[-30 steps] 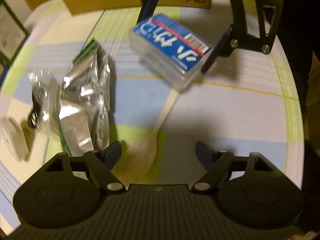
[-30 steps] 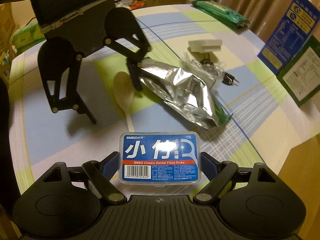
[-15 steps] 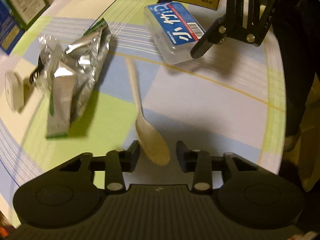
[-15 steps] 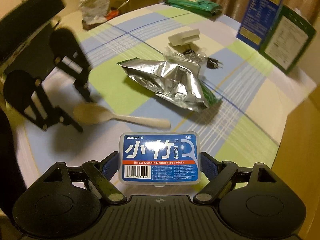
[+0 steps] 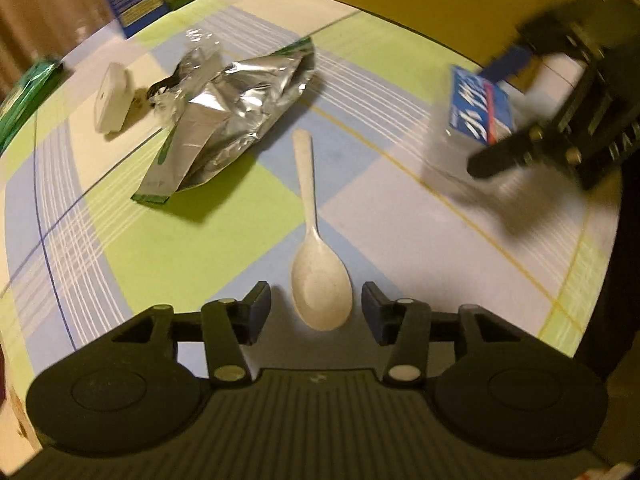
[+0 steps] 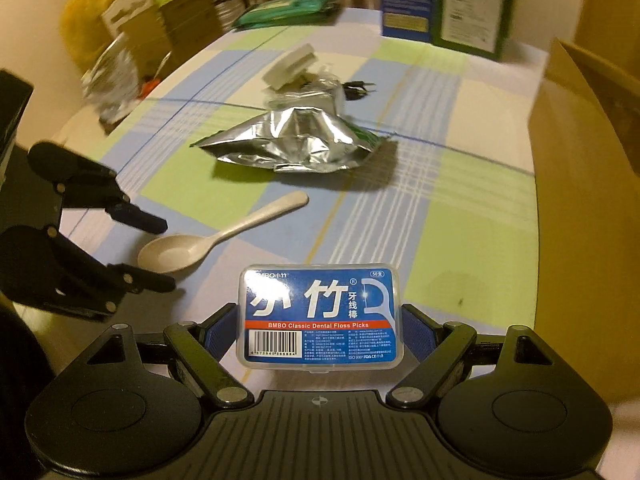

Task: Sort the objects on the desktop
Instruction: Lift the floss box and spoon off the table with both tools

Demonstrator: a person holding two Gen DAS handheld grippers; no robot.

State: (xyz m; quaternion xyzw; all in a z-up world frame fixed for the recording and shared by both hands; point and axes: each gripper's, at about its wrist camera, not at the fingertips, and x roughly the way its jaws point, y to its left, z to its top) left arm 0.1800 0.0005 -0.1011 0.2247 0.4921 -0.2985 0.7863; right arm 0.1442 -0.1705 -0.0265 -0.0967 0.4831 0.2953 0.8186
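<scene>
A cream plastic spoon lies on the checked tablecloth, its bowl between the fingers of my left gripper. The jaws are opening and the pads stand clear of the bowl on both sides. From the right wrist view the left gripper straddles the spoon at the left. My right gripper is shut on a clear dental floss pick box with a blue label, held above the table. In the left wrist view that floss box and the right gripper are blurred at the upper right.
A crumpled silver foil pouch lies beyond the spoon, with a white plug adapter and a black cable behind it. A cardboard box stands along the right edge. Blue and green cartons and a green pack sit at the far edge.
The left gripper's fingers narrowed around the spoon's bowl, then widened again; the spoon stayed on the table. Both views rolled. The right gripper kept the floss box and shifted sideways.
</scene>
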